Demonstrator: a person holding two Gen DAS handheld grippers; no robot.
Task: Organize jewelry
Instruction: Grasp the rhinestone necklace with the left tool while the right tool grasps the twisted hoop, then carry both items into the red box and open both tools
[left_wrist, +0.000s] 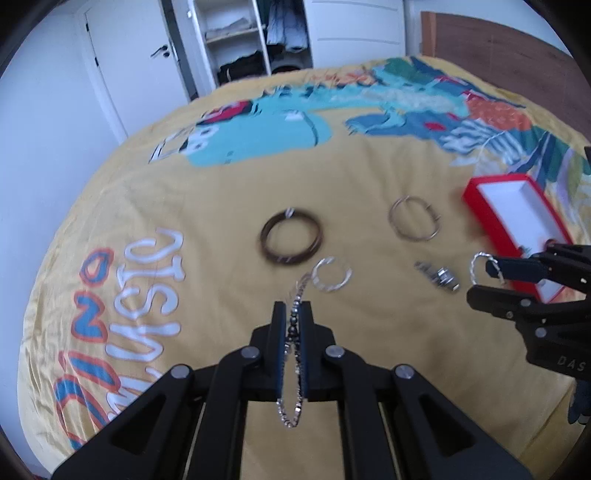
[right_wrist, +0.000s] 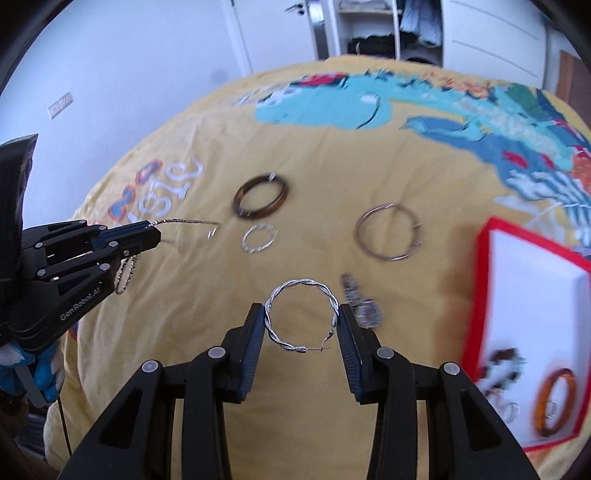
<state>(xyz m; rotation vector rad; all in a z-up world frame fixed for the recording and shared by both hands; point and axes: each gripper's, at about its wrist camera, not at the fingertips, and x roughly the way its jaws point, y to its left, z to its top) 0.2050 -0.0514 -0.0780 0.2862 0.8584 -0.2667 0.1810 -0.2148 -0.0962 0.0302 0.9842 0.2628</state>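
Note:
My left gripper is shut on a silver chain bracelet that hangs through its jaws above the yellow bedspread. My right gripper is shut on a twisted silver hoop earring, held by its two sides. On the spread lie a brown bangle, a thin metal hoop, a second twisted silver hoop and a small silver watch-like piece. The red box with white lining stands at the right and holds an orange bangle and beaded pieces.
The bedspread has a printed dinosaur and lettering. A white wardrobe and door stand beyond the bed. A wooden headboard is at the far right. The left gripper shows at the left edge of the right wrist view.

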